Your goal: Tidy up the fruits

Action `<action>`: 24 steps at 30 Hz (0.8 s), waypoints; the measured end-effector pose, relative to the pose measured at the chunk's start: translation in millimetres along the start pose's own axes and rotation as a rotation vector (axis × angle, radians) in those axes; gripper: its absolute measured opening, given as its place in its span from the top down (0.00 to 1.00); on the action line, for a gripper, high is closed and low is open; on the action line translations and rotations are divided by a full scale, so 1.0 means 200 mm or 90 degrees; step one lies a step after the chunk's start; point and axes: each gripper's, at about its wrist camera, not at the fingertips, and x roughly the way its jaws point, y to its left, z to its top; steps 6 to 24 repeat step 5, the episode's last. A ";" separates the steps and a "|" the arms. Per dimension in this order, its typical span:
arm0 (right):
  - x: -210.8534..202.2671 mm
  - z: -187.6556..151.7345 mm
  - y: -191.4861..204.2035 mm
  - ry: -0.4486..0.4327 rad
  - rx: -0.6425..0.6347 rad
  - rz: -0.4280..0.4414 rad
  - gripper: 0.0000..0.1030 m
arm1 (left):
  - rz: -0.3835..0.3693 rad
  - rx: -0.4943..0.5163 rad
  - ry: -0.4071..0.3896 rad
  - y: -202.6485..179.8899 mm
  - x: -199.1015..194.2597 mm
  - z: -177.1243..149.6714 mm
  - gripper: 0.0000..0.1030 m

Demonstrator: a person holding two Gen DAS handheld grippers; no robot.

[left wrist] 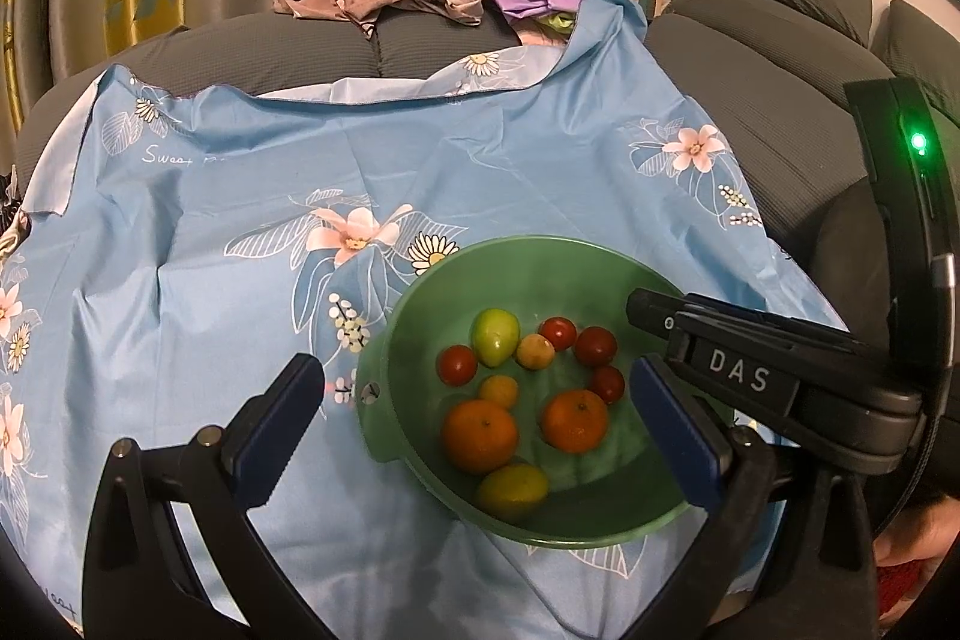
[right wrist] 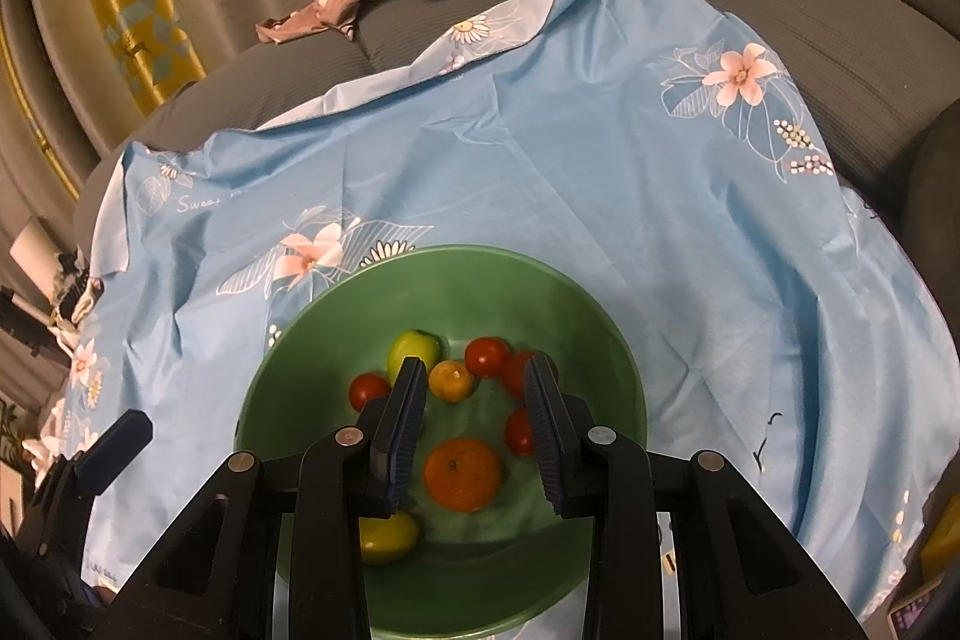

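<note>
Both grippers, left [left wrist: 474,424] and right [right wrist: 474,424], hover apart over the fruit-filled green bowl [right wrist: 600,334].

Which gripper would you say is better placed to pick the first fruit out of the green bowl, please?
Probably the right gripper: it hangs empty above the green bowl, jaws straddling an orange. The left gripper stands wide open at the bowl's near rim.

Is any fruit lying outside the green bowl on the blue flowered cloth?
No: every fruit sits inside the round green plastic bowl, and the blue flowered cloth carries none.
</note>
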 end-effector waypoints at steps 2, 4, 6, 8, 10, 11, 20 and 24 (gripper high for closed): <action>0.00 0.00 0.00 0.000 -0.001 -0.001 0.67 | 0.001 -0.001 0.000 0.00 0.00 0.00 0.01; 0.00 0.00 0.00 -0.001 -0.004 0.000 0.67 | 0.001 -0.004 0.000 0.01 0.00 0.00 0.01; 0.00 0.00 0.00 -0.002 -0.005 0.000 0.67 | 0.001 -0.006 -0.001 0.01 -0.01 0.00 0.01; 0.00 0.00 0.00 -0.002 -0.005 0.000 0.67 | 0.001 -0.006 -0.001 0.01 -0.01 0.00 0.01; 0.00 0.00 0.00 -0.002 -0.005 0.000 0.67 | 0.001 -0.006 -0.001 0.01 -0.01 0.00 0.01; 0.00 0.00 0.00 -0.002 -0.005 0.000 0.67 | 0.001 -0.006 -0.001 0.01 -0.01 0.00 0.01; 0.00 0.00 0.00 -0.002 -0.005 0.000 0.67 | 0.001 -0.006 -0.001 0.01 -0.01 0.00 0.01; 0.00 0.00 0.00 -0.002 -0.005 0.000 0.67 | 0.001 -0.006 -0.001 0.01 -0.01 0.00 0.01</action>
